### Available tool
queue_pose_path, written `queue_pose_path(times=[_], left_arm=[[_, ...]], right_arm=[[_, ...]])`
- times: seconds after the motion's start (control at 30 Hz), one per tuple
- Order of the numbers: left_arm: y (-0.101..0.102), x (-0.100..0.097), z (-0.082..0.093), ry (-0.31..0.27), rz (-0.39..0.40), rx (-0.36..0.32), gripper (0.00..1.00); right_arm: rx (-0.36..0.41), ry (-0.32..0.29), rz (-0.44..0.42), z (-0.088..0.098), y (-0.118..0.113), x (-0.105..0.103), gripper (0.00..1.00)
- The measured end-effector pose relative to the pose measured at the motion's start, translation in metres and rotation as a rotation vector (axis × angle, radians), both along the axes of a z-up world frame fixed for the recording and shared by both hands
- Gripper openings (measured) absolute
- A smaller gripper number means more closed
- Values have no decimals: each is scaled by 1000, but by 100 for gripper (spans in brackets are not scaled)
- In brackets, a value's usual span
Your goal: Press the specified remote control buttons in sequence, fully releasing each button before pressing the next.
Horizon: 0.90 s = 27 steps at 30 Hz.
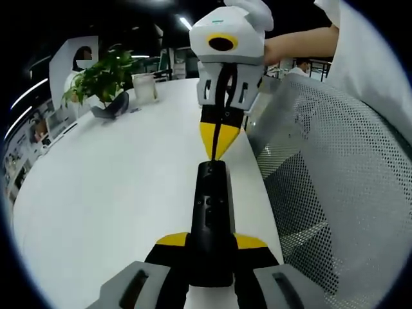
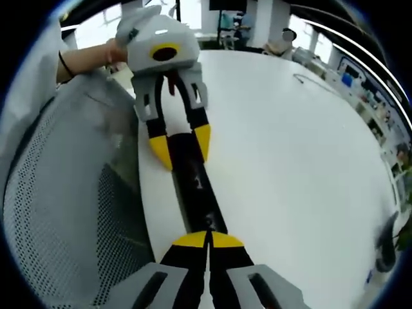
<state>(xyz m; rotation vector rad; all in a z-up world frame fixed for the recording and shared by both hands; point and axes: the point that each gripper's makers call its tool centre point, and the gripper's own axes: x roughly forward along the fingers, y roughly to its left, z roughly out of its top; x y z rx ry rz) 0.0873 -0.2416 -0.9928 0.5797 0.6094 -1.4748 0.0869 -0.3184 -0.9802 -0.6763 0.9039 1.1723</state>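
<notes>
While the left tongs [image 1: 211,248] clamp the near end of the black remote control [image 1: 211,219], holding it out along the edge of the white worktop [image 1: 116,193], the right tongs [image 1: 219,141] stand pinched together with their yellow tips brought down to a single point on the remote's far end. From the right gripper view the same pairing reads the other way round: the right tongs [image 2: 207,241], shut with nothing between them, sit at the end of the remote control [image 2: 196,187] nearest that camera, and the left tongs [image 2: 183,148] straddle its other end.

By my reckoning a press is under way, or just about to land; I cannot tell whether the tip is pushing a button down or merely touching it. Nothing in sight shows which buttons have been done, so the rest of the sequence is unknowable from here. The remote stays in plain sight. A mesh chair back [image 1: 335,193] stands just beside the worktop edge.
</notes>
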Motion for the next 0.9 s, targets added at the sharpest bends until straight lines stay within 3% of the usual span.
queue_pose_path(times=[0.13, 0.27, 0.4, 0.5, 0.6, 0.8, 0.9], left_arm=[[0, 0, 0, 0, 0, 1, 24], [0, 0, 0, 1, 2, -1, 24], [0, 0, 0, 1, 2, -1, 24], [0, 0, 0, 1, 3, -1, 24], [0, 0, 0, 2, 3, -2, 24], [-1, 0, 0, 6, 8, 3, 24], [-1, 0, 0, 7, 10, 3, 24]], right_arm=[[4, -1, 9, 1, 4, 2, 0], [-52, -3, 61, -6, 2, -1, 0], [-60, -9, 81, -5, 2, 0, 0], [-68, 29, 49, -6, 2, 2, 0], [-128, 37, 71, -8, 3, 2, 0], [-250, 167, 60, -10, 4, 2, 0], [-267, 164, 94, -10, 4, 1, 0]])
